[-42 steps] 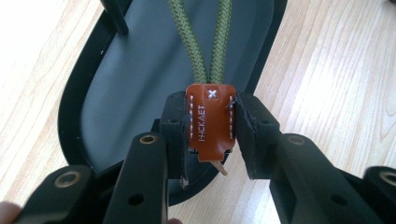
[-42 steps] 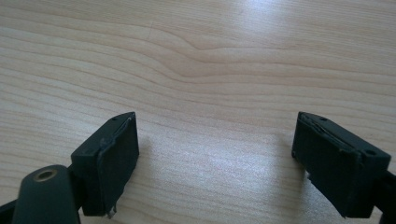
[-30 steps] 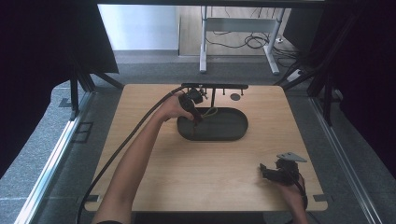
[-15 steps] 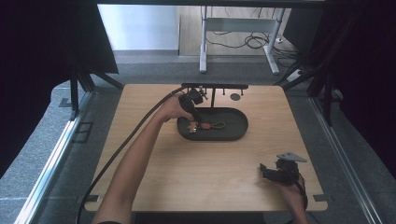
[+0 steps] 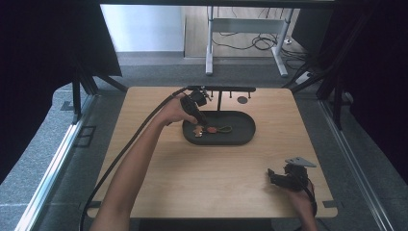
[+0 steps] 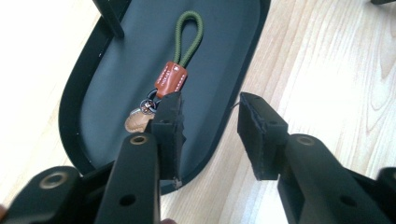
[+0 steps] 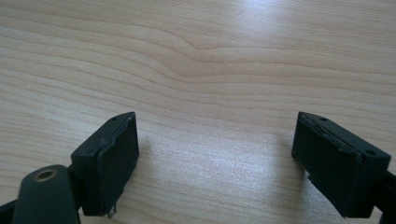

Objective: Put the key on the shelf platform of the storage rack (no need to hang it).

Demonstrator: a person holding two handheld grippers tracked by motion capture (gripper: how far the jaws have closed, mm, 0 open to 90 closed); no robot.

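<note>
A keychain with a green cord loop, a brown leather tab and a small tan charm lies flat in the dark oval tray, toward its left end. My left gripper hovers over that end of the tray. Its jaws have just been opening, and in the left gripper view the left gripper has nothing between its pads, with the keychain just beyond the left fingertip. My right gripper rests near the table's front right edge. In its own view the right gripper stands open over bare wood.
A black T-shaped rack with small pegs stands upright at the tray's far rim. A dark round spot marks the tabletop to its right. The left gripper's cable trails along the forearm to the front edge.
The keychain came down into the tray and now lies loose there. The left jaws parted and drew slightly back from it. The right gripper stayed put.
</note>
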